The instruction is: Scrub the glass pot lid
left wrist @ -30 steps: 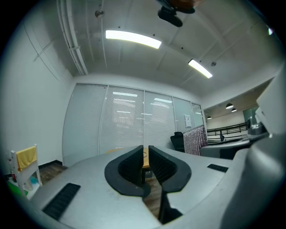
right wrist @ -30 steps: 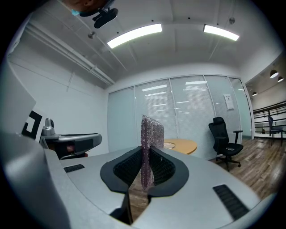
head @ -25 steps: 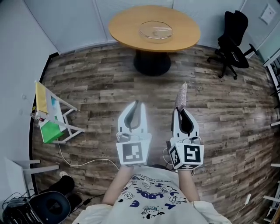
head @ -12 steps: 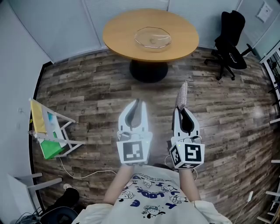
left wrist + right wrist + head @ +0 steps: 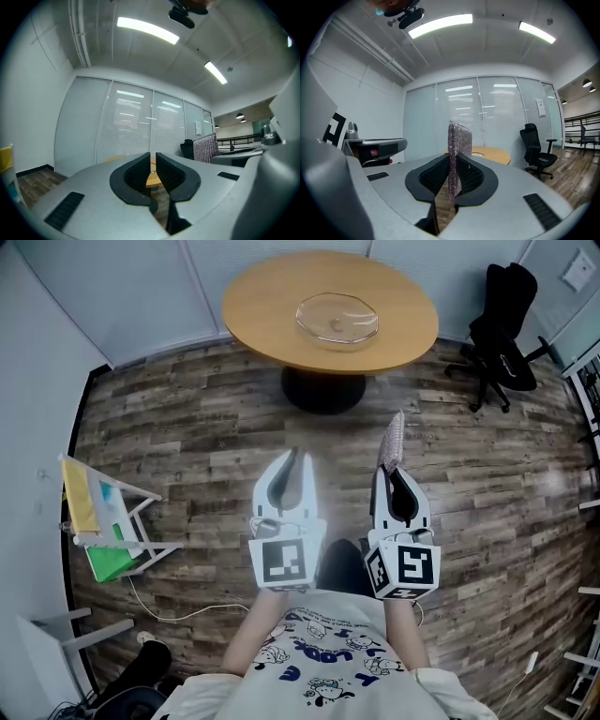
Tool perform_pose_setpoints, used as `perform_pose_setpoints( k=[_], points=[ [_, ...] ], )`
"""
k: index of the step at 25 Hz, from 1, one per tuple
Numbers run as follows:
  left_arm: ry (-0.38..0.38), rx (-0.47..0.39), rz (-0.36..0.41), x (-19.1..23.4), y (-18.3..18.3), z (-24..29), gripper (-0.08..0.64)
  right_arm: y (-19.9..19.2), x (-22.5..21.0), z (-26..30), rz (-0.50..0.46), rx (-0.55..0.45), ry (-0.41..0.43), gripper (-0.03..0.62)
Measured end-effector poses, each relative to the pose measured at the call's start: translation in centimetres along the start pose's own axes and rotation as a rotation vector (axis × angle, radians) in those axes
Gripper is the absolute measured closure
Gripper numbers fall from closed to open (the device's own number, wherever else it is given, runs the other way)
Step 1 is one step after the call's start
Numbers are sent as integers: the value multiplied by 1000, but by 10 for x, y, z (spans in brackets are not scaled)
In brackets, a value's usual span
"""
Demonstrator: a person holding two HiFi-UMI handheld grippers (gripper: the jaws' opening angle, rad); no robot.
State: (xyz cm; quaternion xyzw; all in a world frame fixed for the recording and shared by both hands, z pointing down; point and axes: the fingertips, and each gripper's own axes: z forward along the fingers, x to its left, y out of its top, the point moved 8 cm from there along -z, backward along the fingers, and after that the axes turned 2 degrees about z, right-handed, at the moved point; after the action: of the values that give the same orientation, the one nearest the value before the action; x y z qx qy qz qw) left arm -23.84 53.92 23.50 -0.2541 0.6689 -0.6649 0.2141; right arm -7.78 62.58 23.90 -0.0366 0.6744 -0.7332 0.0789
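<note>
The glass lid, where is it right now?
In the head view, the glass lid sits on the round wooden table at the top middle, to the left of the black office chair.

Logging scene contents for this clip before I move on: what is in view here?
glass pot lid: one, clear, lying on the table, far from both tools
round table: one, light wood top on a dark base, top of the head view
office chair: one, black, right of the table
stand: one, white frame holding yellow and green items, on the floor at left
floor: grey-brown wood planks
scouring pad: one, silvery-pink mesh, upright in the right tool
left tool: one, white with black pads, jaws together, empty
right tool: one, white with black pads, jaws closed on the scouring pad
shirt: one, white with blue print, bottom edge
</note>
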Motion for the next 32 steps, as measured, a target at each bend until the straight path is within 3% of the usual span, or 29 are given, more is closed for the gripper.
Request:
perform_pose_setpoints(
  k=[15,32],
  points=[
    [26,37,-15,6,-10,72,515,4,-29,73,-8,27,36,534],
    [81,32,-20,0,-12,204,515,22,-104,191,-17,15,91,534]
  ],
)
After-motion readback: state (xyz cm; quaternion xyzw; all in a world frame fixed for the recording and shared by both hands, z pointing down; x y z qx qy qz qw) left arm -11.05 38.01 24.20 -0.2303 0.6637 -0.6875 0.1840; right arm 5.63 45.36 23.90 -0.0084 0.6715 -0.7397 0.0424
